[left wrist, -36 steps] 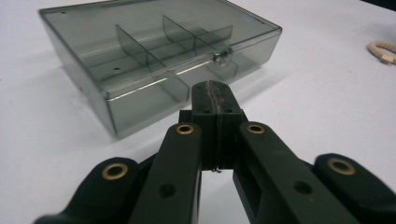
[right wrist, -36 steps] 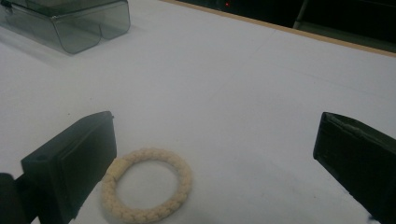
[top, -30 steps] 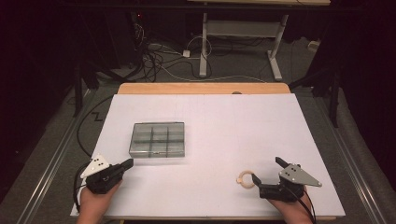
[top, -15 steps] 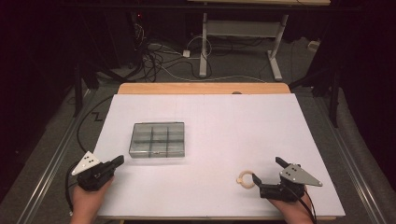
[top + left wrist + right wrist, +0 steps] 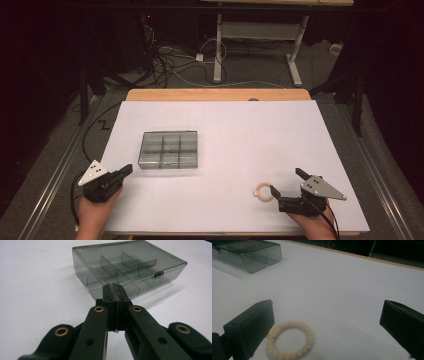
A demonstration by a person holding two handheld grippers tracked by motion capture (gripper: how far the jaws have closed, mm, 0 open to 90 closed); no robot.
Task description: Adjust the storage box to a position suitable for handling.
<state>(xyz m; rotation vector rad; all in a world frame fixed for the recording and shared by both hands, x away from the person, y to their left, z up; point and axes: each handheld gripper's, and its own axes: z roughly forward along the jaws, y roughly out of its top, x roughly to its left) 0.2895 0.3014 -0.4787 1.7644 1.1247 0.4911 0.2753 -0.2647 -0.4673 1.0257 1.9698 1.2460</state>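
Box (image 5: 169, 149) sits shut, left of worktop centre; rope ring (image 5: 262, 192) lies loose near front edge, right side. Nothing packed yet; judged barely begun. Left gripper (image 5: 125, 170), jaws pressed together and empty, points at box. Right gripper (image 5: 286, 187) spread wide beside ring. Left gripper view reveals box latch (image 5: 158, 274) and dividers; right gripper view shows ring's braided weave (image 5: 291, 340).

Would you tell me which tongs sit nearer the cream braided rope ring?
Right tongs, open, one jaw beside the cream braided rope ring. Left tongs, shut, are across the table by the smoky plastic box.
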